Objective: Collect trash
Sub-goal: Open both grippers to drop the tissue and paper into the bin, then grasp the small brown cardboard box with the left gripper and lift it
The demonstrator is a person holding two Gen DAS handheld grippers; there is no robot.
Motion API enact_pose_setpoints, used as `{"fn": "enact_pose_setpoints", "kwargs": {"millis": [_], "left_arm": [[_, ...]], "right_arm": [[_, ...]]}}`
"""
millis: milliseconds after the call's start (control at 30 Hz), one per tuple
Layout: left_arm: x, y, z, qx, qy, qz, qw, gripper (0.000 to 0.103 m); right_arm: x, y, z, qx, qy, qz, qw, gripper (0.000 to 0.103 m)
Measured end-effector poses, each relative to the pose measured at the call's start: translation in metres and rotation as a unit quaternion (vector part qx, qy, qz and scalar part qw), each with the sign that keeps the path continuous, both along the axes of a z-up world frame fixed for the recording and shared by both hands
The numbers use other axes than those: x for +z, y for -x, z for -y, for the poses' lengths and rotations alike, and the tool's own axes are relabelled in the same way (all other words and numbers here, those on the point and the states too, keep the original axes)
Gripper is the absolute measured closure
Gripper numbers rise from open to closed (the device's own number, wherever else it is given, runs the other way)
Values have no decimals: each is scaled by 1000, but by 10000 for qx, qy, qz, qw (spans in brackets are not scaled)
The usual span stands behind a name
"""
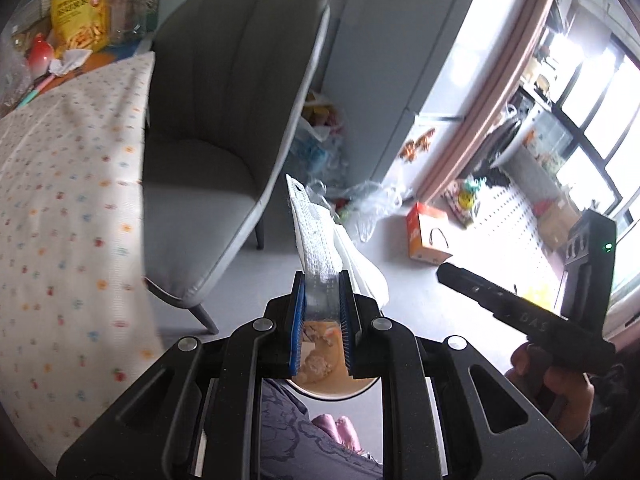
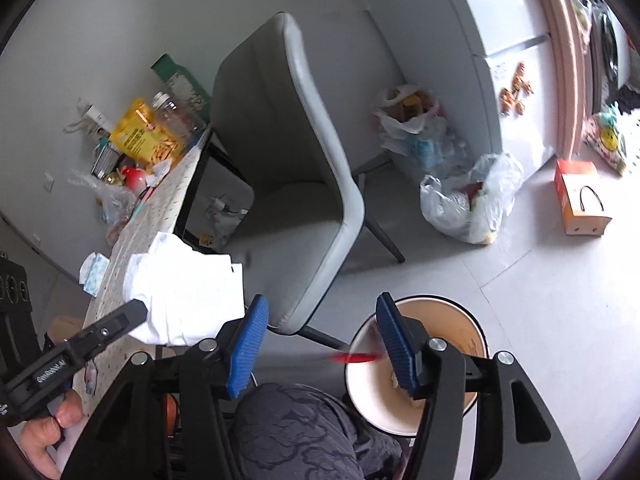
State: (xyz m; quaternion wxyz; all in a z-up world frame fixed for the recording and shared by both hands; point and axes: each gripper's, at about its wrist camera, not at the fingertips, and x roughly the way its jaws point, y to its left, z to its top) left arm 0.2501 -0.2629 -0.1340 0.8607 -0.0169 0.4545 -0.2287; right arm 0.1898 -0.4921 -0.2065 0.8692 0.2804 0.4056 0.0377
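Open floor ahead, chair to the side

We see bare floor (image 2: 540,292) beyond the bin (image 2: 472,312); the grey chair (image 2: 304,184) and table (image 2: 132,240) crowd the left.

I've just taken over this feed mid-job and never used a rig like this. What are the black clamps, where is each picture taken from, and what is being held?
A person holds two handheld grippers; each picture comes from a camera on one, looking along its fingers. The left gripper is clamped on a white crumpled paper wrapper. The right gripper stands open and empty above a round cream bin with a black rim; a small red thing blurs at that rim. Nearby stand a grey upholstered chair and a table with a flowered cloth bearing a yellow snack bag.
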Motion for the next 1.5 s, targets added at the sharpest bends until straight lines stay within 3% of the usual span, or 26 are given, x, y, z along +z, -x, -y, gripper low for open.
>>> {"fn": "enact_pose_setpoints", "kwargs": {"millis": [333, 367, 400, 467, 567, 667, 833, 967, 1500], "left_arm": [[-28, -6, 46, -475, -175, -411, 9979, 86], [-30, -7, 48, -497, -107, -470, 9976, 78], [-30, -8, 49, -496, 6, -520, 9974, 55], [-27, -9, 44, -439, 280, -505, 9974, 30], [-18, -9, 34, -320, 338, -400, 9981, 22], [-4, -10, 15, -52, 386, -244, 9989, 19], [17, -9, -31, 423, 536, -21, 9977, 13], [33, -1, -73, 795, 618, 188, 9947, 11], [51, 28, -227, 2045, 849, 584, 9734, 9]], "right_arm": [[-8, 25, 45, -438, -6, -53, 9990, 46], [-8, 28, 48, -479, 6, -48, 9988, 45], [-8, 31, 52, -536, 15, -44, 9986, 45], [-8, 33, 58, -612, 22, -49, 9981, 45], [-7, 35, 63, -670, 19, -61, 9977, 45], [-4, 31, 57, -624, 33, -42, 9980, 44], [12, 23, 32, -364, 100, 137, 9992, 32], [26, 15, 3, -89, 143, 269, 9995, 28], [73, -10, -129, 941, 409, 565, 9931, 15]]}}
